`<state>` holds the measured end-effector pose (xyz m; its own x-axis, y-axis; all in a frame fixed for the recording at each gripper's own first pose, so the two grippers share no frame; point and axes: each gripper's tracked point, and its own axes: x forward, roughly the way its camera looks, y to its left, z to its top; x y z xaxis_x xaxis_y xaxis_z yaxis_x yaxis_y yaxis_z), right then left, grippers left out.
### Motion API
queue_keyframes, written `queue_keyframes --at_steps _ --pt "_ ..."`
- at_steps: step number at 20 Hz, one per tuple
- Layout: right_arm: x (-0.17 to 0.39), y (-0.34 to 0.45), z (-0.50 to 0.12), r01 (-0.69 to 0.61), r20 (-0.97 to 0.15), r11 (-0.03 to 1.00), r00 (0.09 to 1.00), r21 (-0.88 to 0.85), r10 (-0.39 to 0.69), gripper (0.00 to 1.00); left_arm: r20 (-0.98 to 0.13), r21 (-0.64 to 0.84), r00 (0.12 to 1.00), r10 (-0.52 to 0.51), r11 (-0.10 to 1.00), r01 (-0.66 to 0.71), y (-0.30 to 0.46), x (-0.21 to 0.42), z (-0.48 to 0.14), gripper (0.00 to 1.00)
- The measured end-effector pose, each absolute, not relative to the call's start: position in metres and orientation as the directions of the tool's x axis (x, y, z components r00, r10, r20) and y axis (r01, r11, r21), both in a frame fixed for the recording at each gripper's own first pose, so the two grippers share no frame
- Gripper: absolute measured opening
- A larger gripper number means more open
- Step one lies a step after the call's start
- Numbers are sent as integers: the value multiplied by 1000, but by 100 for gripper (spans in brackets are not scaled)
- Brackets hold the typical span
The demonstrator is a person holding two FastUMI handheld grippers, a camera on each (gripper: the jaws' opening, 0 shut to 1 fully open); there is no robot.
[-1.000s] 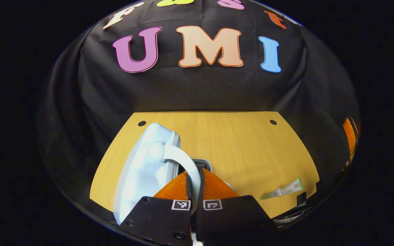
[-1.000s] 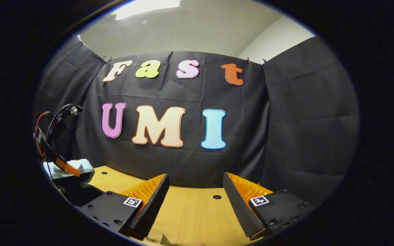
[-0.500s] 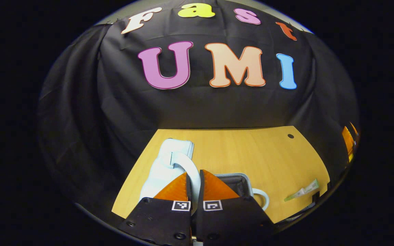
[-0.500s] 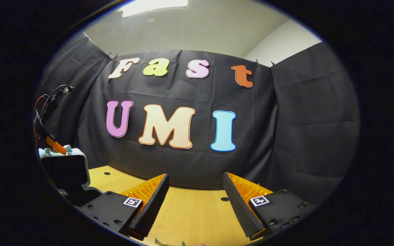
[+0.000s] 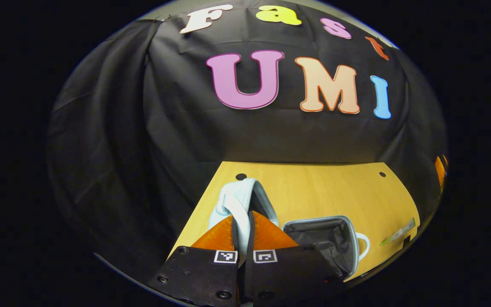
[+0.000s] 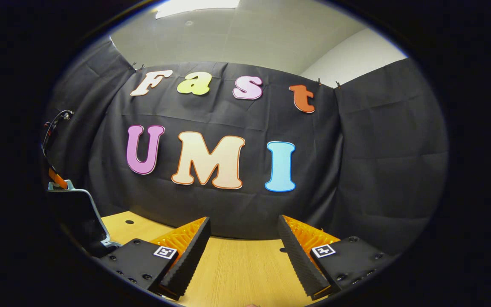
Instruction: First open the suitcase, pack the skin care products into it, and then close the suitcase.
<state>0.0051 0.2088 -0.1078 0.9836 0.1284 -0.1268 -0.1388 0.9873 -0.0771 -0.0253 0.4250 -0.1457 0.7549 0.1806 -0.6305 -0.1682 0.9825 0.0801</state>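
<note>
So the left gripper (image 5: 242,221) is pinched tight on the pale handle (image 5: 238,209) of the suitcase lid (image 5: 245,197), holding that lid up on edge at about 12 o'clock from its fingers. The bottom half of the suitcase (image 5: 330,241) lies open on the wooden table (image 5: 335,192) at 3 o'clock, dark lining showing. A skincare tube (image 5: 398,233) sits further out at 3 o'clock near the table edge. The right gripper (image 6: 242,251) hangs over the table with its fingers spread wide, nothing between them; the raised lid is at its 9 o'clock.
</note>
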Motion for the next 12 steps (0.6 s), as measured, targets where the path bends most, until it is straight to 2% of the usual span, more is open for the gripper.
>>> queue_keyframes --at_steps 5,6,12 --pt "4 227 -107 -140 -138 981 983 -131 121 98 -645 44 740 193 975 -216 482 -33 -173 0" --pt "3 232 -106 -145 -136 979 983 -143 126 100 -652 46 731 202 973 -228 495 -37 -181 0" --pt "-2 253 -88 -162 -82 966 986 -202 149 98 -669 85 683 292 944 -319 554 -57 -228 0"
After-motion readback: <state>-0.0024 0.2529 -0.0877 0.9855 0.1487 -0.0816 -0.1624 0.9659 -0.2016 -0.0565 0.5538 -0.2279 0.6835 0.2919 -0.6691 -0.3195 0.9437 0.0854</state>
